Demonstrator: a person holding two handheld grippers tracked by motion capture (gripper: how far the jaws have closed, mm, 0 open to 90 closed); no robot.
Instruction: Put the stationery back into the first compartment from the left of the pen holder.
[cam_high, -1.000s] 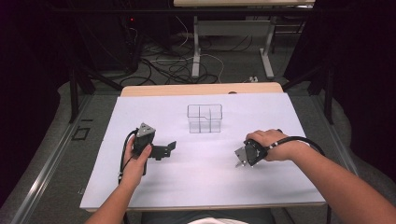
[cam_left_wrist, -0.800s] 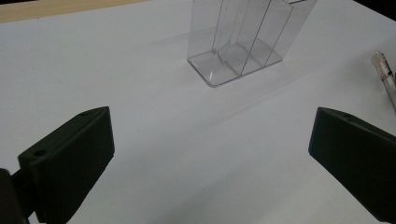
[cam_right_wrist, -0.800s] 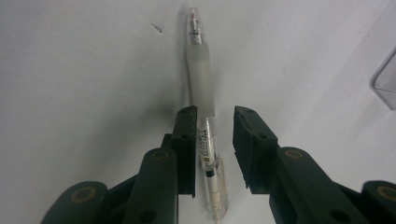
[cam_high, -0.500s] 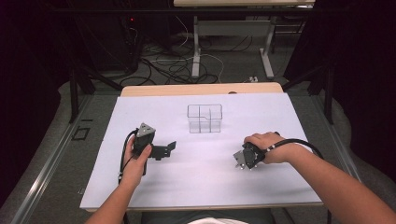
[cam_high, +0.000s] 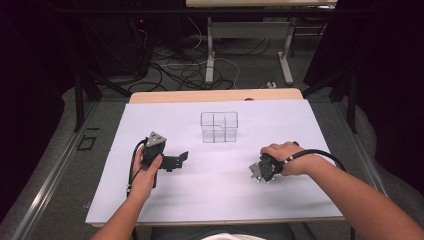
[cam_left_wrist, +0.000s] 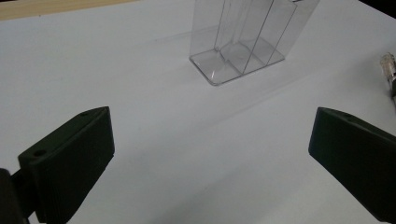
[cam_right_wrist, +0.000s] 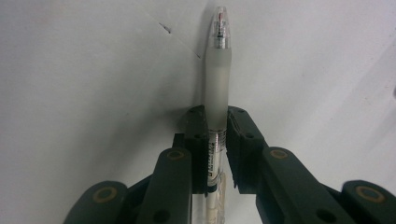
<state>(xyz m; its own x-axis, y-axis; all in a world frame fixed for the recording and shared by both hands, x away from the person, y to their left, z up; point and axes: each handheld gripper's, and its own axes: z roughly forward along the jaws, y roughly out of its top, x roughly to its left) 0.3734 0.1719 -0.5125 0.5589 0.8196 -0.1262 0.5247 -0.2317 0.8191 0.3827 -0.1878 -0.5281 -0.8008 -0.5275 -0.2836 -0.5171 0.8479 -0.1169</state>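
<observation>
A white sheet covers most of the bench (cam_high: 210, 200), and near its far middle stands a clear plastic organizer (cam_high: 219, 127) with upright dividers splitting it into several compartments; the left gripper view looks straight at it (cam_left_wrist: 243, 42) across bare white surface. The person's forearms come in from the near edge. The left hand-held gripper (cam_high: 181, 159) rests low on the sheet, well to the left of the organizer, its black jaws spread wide apart with nothing between them — released and idle. The right hand-held gripper (cam_high: 258, 173) sits near the sheet on the right side, tipped down toward it, and its jaws have just been closing: in the right gripper view they are clenched (cam_right_wrist: 217, 135) on a pen (cam_right_wrist: 217, 79), gripping its clear barrel just behind the frosted grip sleeve, so that the tip end juts out ahead of the jaws. The pen lies along the gripper's own line, close over the sheet, and whether it rests on the sheet cannot be told. The step in hand looks like the pick-up of the pen, with the grasp just made. The next move would likely call for lifting it clear, carrying it toward the organizer, and turning the wrist so the pen stands upright over one compartment — a narrow target, so alignment with the dividers matters.
</observation>
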